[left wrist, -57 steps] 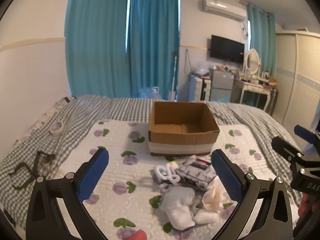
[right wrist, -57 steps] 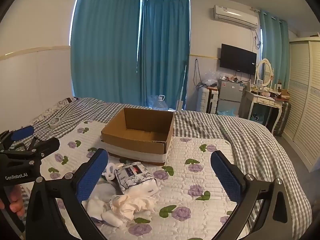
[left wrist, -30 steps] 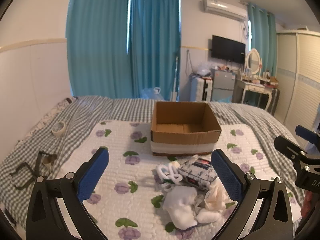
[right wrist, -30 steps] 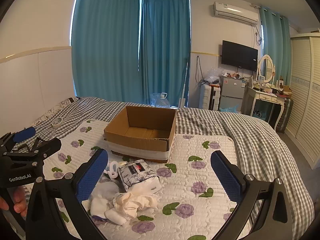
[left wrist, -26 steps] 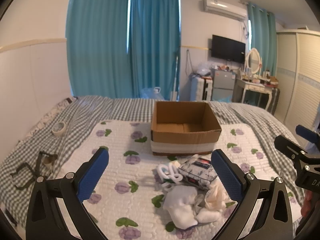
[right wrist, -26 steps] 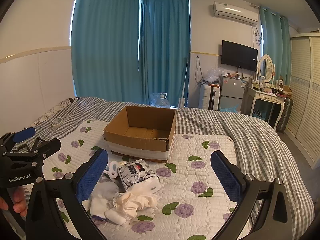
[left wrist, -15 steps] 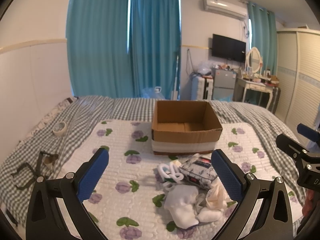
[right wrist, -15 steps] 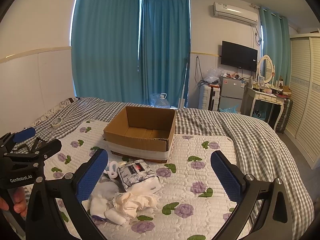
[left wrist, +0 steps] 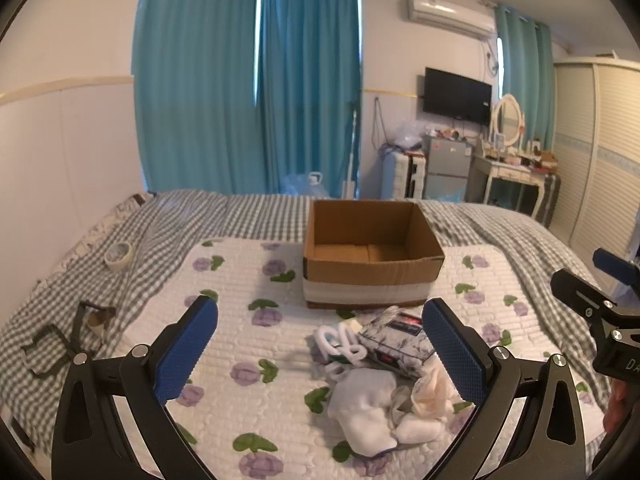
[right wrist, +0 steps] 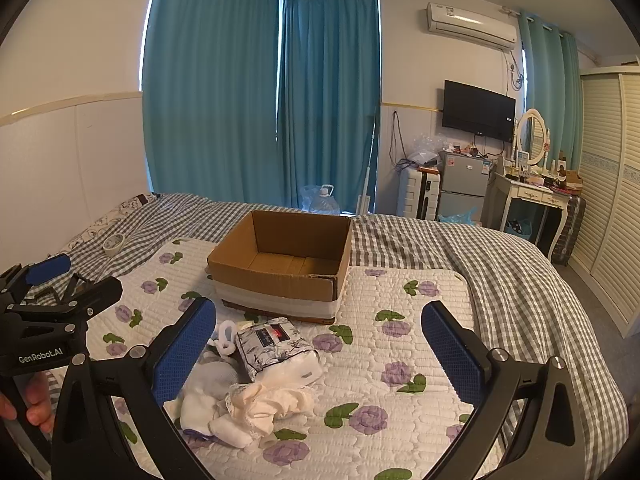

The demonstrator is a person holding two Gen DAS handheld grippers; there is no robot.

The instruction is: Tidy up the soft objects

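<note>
An open, empty cardboard box (left wrist: pixel 372 258) (right wrist: pixel 280 264) stands on a white quilt with purple flowers on the bed. In front of it lies a small heap of soft things: a floral tissue pack (left wrist: pixel 394 334) (right wrist: pixel 276 346), white socks (left wrist: pixel 366 408) (right wrist: pixel 208 404), a cream lace cloth (left wrist: pixel 434 390) (right wrist: pixel 268 398) and a white looped item (left wrist: pixel 338 342) (right wrist: pixel 224 334). My left gripper (left wrist: pixel 320 354) is open and empty, held above and short of the heap. My right gripper (right wrist: pixel 318 354) is open and empty, to the right of the heap.
A tape roll (left wrist: pixel 118 254) and a dark strap (left wrist: pixel 68 338) lie on the checked blanket at the left. The bed's right edge drops toward a wardrobe (right wrist: pixel 612 216). A dressing table (right wrist: pixel 528 196), small fridge and curtains stand beyond the bed.
Both grippers stay open and nearly still. The left view has drifted very slightly; nothing on the bed has moved.
</note>
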